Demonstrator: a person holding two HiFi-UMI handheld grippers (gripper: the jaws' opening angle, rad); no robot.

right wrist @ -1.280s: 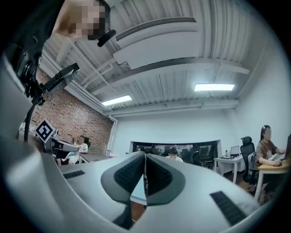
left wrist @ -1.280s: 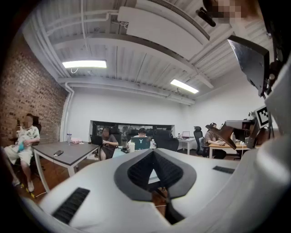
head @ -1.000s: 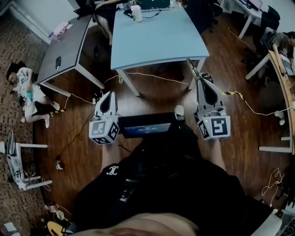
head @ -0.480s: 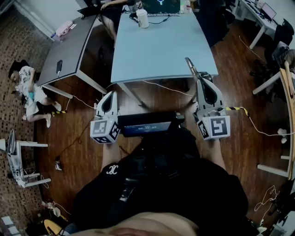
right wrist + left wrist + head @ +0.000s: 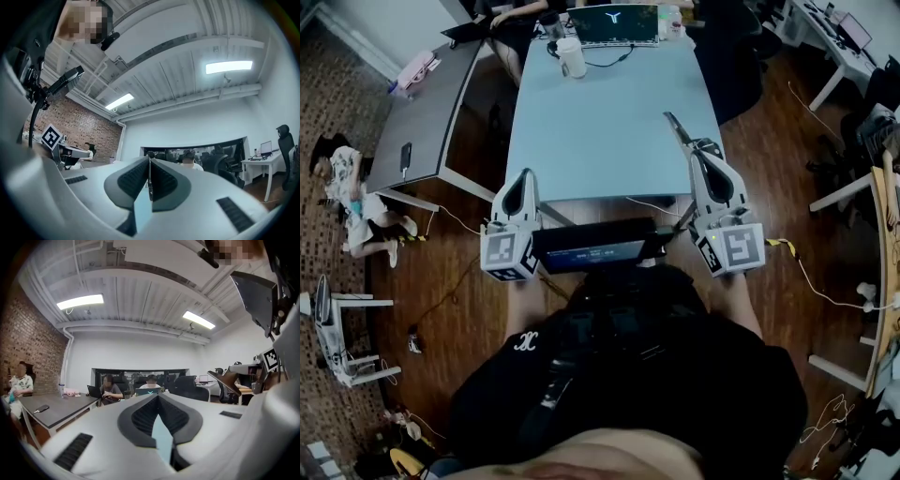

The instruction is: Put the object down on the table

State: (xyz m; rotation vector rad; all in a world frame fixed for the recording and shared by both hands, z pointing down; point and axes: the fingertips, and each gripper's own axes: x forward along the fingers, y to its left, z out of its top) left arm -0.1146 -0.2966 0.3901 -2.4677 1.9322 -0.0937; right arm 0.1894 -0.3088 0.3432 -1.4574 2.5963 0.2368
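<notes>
Head view: the right tongs [image 5: 698, 148] are pressed together on a thin, flat, dark object [image 5: 677, 127] that sticks out past their tip. It hangs above the near right part of the light blue table [image 5: 600, 117], its long axis running away from the person and a little to the left. The left tongs [image 5: 523, 178] sit over the near edge, well apart from it.

Left gripper view: these tongs are pressed together with nothing between them.

Right gripper view: the object [image 5: 150, 183] shows edge-on as a dark strip pinched between the pads. The coming move looks like a plain lowering by the right hand, the table lying straight below.
</notes>
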